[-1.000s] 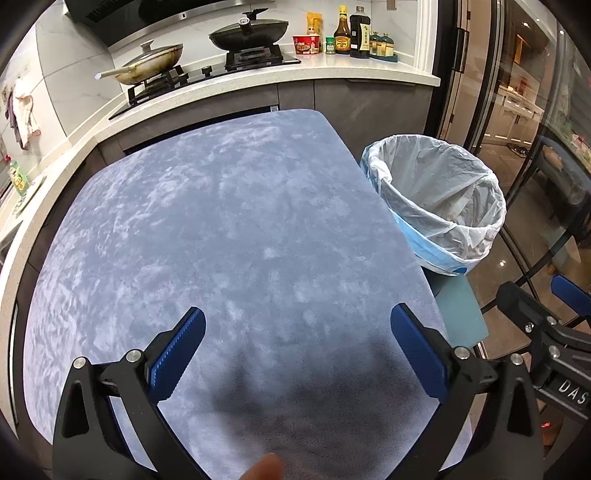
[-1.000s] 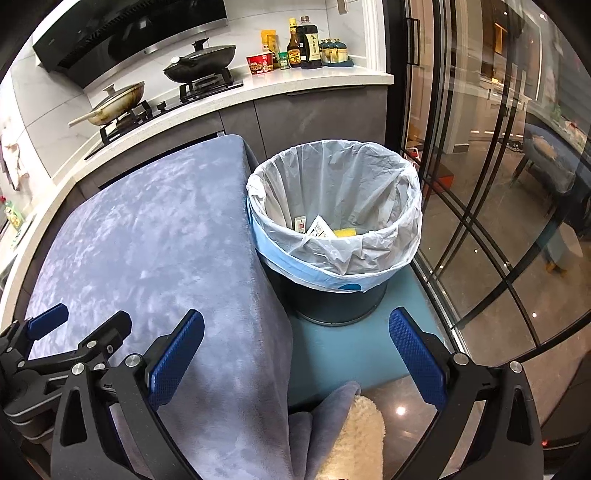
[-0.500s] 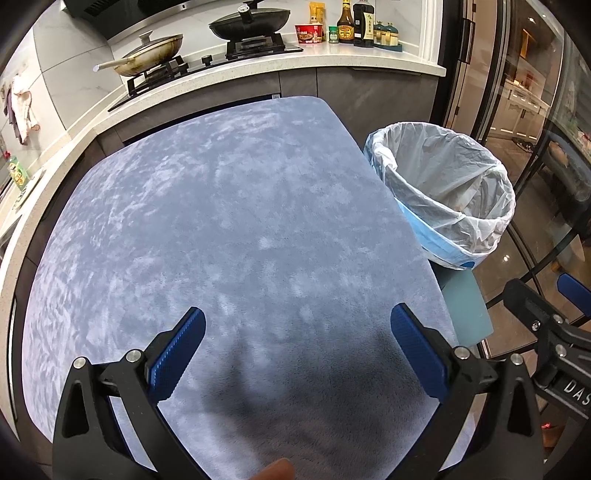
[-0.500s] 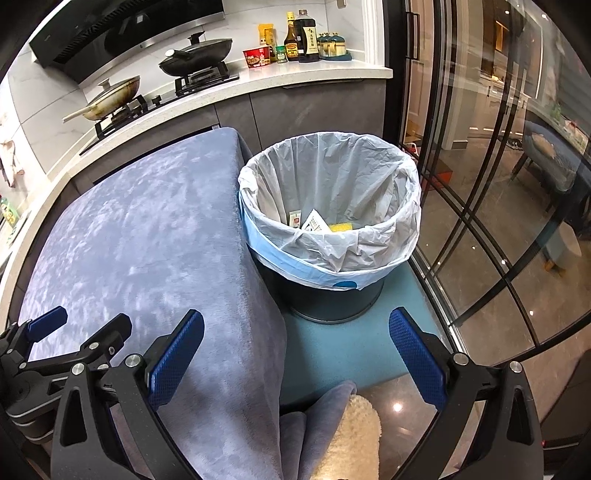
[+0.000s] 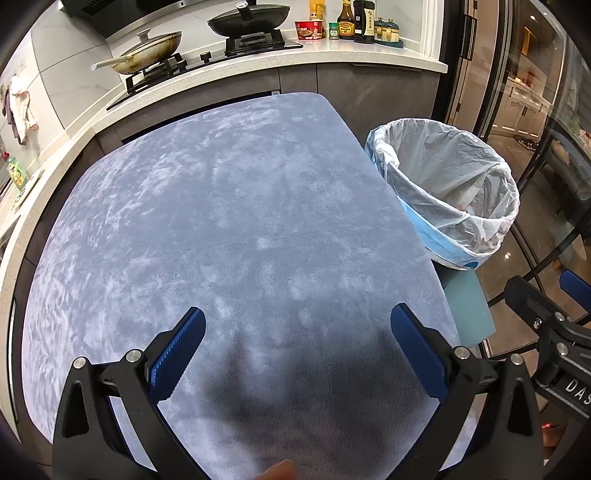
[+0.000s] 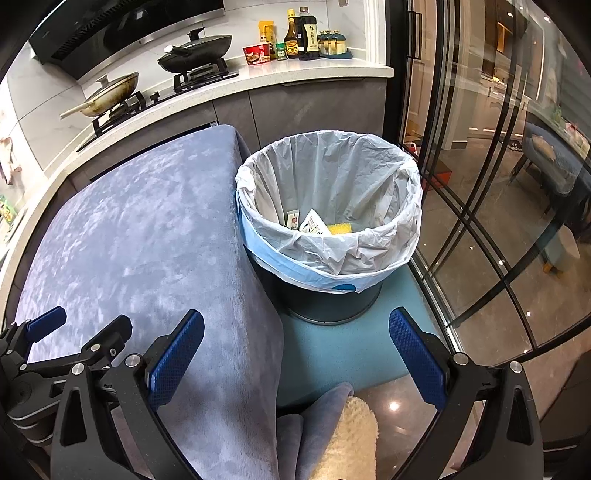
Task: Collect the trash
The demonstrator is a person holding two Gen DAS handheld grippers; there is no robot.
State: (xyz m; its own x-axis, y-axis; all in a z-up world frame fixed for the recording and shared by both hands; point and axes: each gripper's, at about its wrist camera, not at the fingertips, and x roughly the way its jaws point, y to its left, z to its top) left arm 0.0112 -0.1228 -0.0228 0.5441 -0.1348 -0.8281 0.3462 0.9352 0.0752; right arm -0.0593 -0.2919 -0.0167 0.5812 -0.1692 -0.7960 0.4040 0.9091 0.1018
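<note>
Item: round dark trash bin (image 6: 334, 306) lined with a translucent white plastic bag (image 6: 373, 192), a pale blue band showing under the folded-over rim. It is standing on a teal mat (image 6: 343, 354) ahead of the right gripper (image 6: 295, 350), between the lines of its two blue-padded fingers (image 6: 415, 356), and just beside the edge of the grey-blue plush-covered table (image 6: 140, 236).

Contents: lying at the bottom of the bag are a small white sachet (image 6: 293, 220), a printed white paper packet (image 6: 314, 223) and a yellow piece (image 6: 341, 229) — trash that is already sitting in the bin.

Right gripper: fingers spread wide apart, gripping nothing, pointing toward the bin from the near side.

Left gripper (image 5: 297, 354): fingers (image 5: 177, 354) likewise spread wide and carrying nothing, hovering over the plush table top (image 5: 229, 221), the bin (image 5: 443, 192) lying beyond and outside its right finger. No loose trash is showing between or ahead of these fingers.

Step in hand, as a judgement: the collecting is looking complete or close to it — both tools are standing idle and the cloth is showing nothing left to lift. Next move is calling for a look over the table for any remaining piece; failing that, drawing both grippers back.

Surroundings: beyond the fingertips, a white kitchen counter (image 5: 369, 55) is carrying two lidded pans on a gas hob (image 5: 207, 55), a red instant-noodle cup (image 5: 309, 29) and dark sauce bottles (image 5: 354, 18). Outside the right finger, black-framed glass doors (image 6: 491, 184).
</note>
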